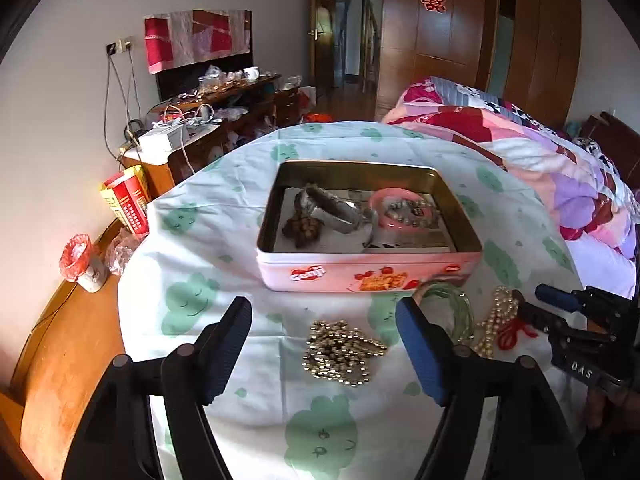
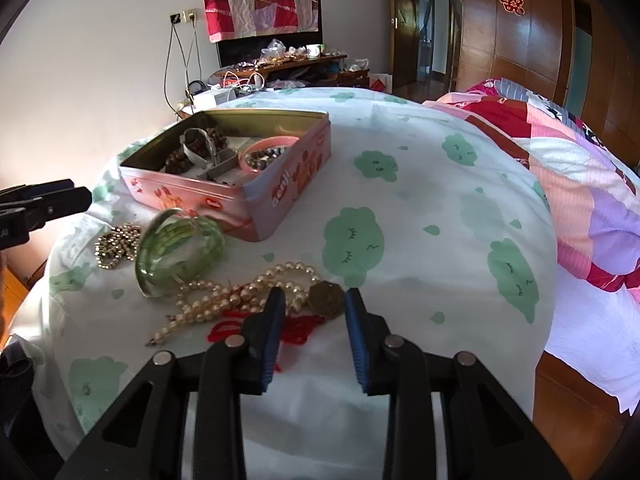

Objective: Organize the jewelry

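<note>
A pink biscuit tin [image 1: 360, 276] [image 2: 224, 200] stands open on the cloud-print cloth, holding a brown bead bracelet [image 1: 302, 228], a silver bangle [image 1: 340, 210] and a pink bangle [image 1: 400, 210]. In front of it lie a gold bead chain [image 1: 340, 354] [image 2: 116, 246], a green glass bangle [image 1: 452, 300] [image 2: 180, 248] and a pearl necklace [image 1: 496, 320] [image 2: 240, 292]. A red cord [image 2: 304, 328] with a bronze coin pendant [image 2: 326, 300] also lies there. My left gripper [image 1: 322, 308] [image 2: 80, 190] hangs open over the gold chain, empty. My right gripper [image 2: 314, 294] [image 1: 530, 302] stands open at the cord, the coin just beyond its tips.
A patchwork quilt [image 2: 580, 184] covers the bed on the right. Left of the cloth, on bare wood, stand a red and yellow pack [image 1: 128, 204] and a cup with a red bag [image 1: 82, 262]. A cluttered dresser [image 1: 224, 96] lines the far wall.
</note>
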### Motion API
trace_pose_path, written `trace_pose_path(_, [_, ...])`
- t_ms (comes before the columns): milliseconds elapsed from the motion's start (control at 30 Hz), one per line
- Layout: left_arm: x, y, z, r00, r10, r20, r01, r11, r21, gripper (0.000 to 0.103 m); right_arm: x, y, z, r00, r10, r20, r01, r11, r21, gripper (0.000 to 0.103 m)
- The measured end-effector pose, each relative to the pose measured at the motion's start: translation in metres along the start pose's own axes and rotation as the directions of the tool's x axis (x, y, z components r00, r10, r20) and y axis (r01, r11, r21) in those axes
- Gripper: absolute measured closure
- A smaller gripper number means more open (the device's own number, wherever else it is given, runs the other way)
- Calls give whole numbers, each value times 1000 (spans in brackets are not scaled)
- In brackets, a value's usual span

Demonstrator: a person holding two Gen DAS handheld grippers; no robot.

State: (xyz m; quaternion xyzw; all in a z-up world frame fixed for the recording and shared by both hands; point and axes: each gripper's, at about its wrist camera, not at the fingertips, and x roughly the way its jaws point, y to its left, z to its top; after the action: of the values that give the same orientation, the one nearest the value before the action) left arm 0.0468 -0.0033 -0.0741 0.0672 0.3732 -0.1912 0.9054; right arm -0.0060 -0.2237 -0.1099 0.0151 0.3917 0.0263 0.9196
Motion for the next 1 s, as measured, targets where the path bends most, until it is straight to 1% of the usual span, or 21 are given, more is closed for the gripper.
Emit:
trace_pose_path(33, [0,-2,0,1000,-4,-2,4,1000,9,28,-2,0,0,1000,-3,4,3,1000,0,55])
trace_pose_path(67, [1,-6,-1,1000,-5,-4,5,1000,21,28,-5,0,-1,1000,0,9,0,1000,2,53])
trace_pose_path(200, [12,-20,-4,999,-17,-38,19,998,53,28,-9,0,-2,1000,12,9,-13,1000,6,53])
trace_pose_path(300, [28,-34,-5,998,4,-62,2,995,103,28,-5,5,-4,1000,25,-5,-25,1000,-9,54])
trace_pose_path(333, [34,-37,-4,997,11,-70,-3,994,108,28,-2,7,-5,1000,21,-12,-21,1000,-18,60])
trace_pose_path(400, [46,-42,-3,996,8,-85,2,993,121,29,1,9,-7,999,27,-24,-27,999,-23,69])
trace_pose_path(433, [50,-44,-2,996,15,-90,-3,992,128,34,2,10,-8,999,27,-22,-28,999,-25,72])
trace_pose_path(500, [62,-47,-3,992,27,-120,-10,990,140,48,3,9,-8,1000,22,-16,-22,999,-27,77])
trace_pose_path(533, [65,-45,-3,991,21,-131,-4,992,129,55,5,8,-8,1000,21,-17,-22,999,-24,79])
trace_pose_path(700, [61,-37,-2,993,-23,-117,32,997,75,58,5,8,-9,1000,26,-9,-26,999,-26,87])
trace_pose_path(733, [58,-34,-1,993,-39,-112,46,997,60,58,5,9,-9,1000,27,-9,-27,999,-27,87])
trace_pose_path(800, [54,-29,0,995,-43,-94,47,998,35,58,5,10,-9,1000,26,-9,-26,999,-31,87])
trace_pose_path(900, [58,-31,0,994,-20,-110,27,998,61,58,4,10,-10,1000,24,-8,-24,999,-32,87])
trace_pose_path(1000, [59,-35,-1,994,-26,-106,34,996,79,58,4,11,-10,1000,21,-8,-21,999,-36,87])
